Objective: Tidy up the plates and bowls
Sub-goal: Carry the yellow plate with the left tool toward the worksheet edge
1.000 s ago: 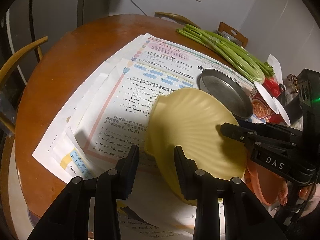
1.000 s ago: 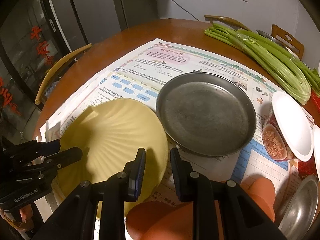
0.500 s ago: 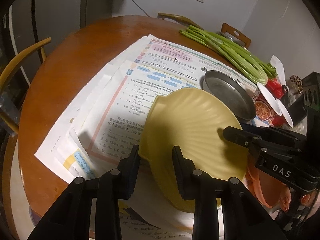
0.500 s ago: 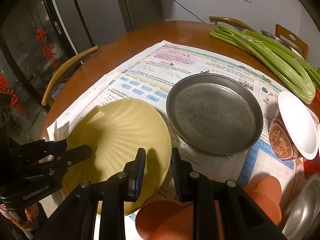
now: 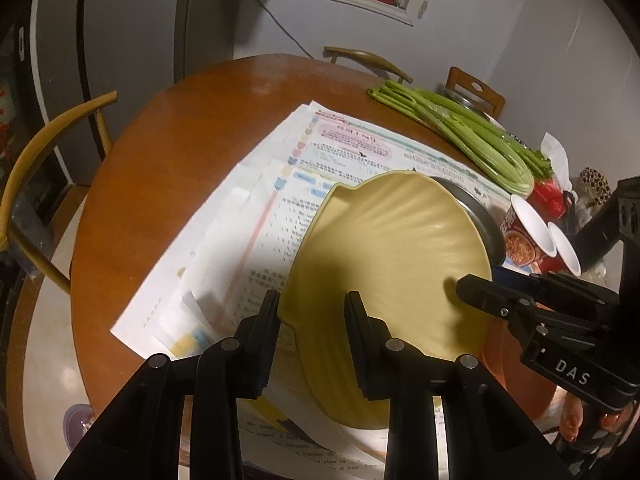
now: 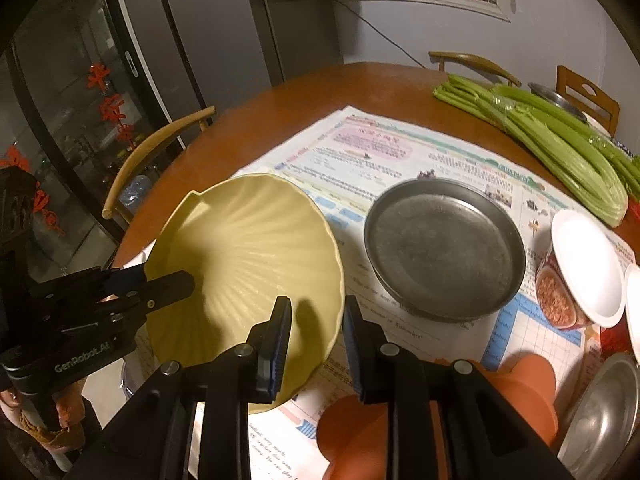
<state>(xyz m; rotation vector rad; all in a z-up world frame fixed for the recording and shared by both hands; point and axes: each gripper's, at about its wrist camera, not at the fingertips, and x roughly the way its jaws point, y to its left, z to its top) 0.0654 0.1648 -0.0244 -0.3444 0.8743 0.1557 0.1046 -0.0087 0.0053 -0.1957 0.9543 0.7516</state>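
A yellow shell-ribbed plate (image 5: pixel 392 248) (image 6: pixel 248 248) hangs tilted above the printed paper sheets, held from two sides. My left gripper (image 5: pixel 314 304) is shut on its near-left rim. My right gripper (image 6: pixel 316 308) is shut on the opposite rim, and in the left wrist view it reaches in from the right. A round grey metal plate (image 6: pixel 444 248) lies flat on the paper to the right of the yellow plate. In the left wrist view the yellow plate hides most of the metal plate (image 5: pixel 482 220). An orange bowl (image 6: pixel 532 380) sits low under my right gripper.
Printed paper sheets (image 5: pixel 248 216) cover the round wooden table (image 5: pixel 160 152). Celery stalks (image 6: pixel 560 148) lie at the back right. An open instant noodle cup (image 6: pixel 560 300) and a metal bowl (image 6: pixel 608 412) stand at the right. Wooden chairs (image 5: pixel 44 140) ring the table.
The yellow plate has come up off the paper and now hangs tilted between both grippers, which rose with it. The metal plate has stayed put.
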